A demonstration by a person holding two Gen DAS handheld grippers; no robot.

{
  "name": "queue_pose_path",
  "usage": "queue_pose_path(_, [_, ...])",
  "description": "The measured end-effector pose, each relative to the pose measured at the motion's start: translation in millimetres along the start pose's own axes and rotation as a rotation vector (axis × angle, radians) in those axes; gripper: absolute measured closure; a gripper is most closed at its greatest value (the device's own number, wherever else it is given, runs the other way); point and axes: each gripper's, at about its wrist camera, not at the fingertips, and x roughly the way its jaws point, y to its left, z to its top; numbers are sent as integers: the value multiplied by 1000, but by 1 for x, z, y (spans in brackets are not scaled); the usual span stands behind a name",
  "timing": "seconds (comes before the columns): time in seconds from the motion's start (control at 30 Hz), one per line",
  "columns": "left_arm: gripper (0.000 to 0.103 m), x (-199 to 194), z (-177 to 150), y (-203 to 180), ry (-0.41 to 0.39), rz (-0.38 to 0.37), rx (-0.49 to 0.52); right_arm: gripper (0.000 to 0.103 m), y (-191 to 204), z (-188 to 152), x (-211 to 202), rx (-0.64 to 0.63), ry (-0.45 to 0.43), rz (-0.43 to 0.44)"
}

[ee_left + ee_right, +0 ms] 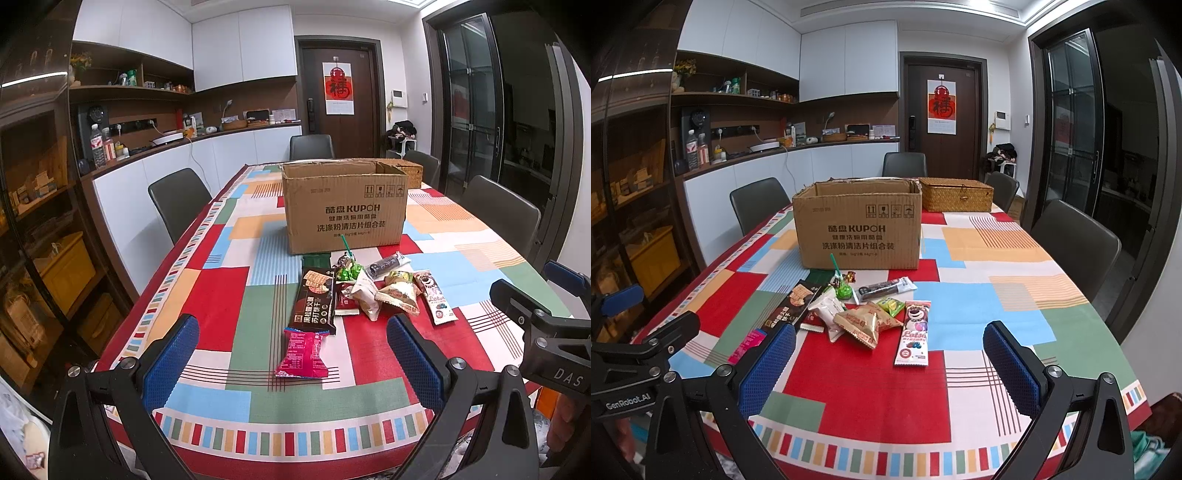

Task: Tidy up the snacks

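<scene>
Carton [857,229] print: KUPOH | left hand-held gripper [646,347] label: GenRobot.AI

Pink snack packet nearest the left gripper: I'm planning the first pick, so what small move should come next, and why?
Probably ease the open left gripper forward and down over the pink packet: it lies alone, nearest, between the fingers, and the open cardboard box waits behind.

Home dining room: table [979,258], chairs [1075,240], cabinets [849,55].

tabletop [871,398] patchwork cloth | far: open cardboard box [857,232], wicker basket [956,195] | near box: snack packets [864,321] loosely piled
</scene>
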Motion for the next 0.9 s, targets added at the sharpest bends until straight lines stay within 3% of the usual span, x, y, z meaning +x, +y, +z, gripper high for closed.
queue_pose_path(0.9, [0,2,-2,-1,4,-1,1,0,-1,1,0,0,3,1])
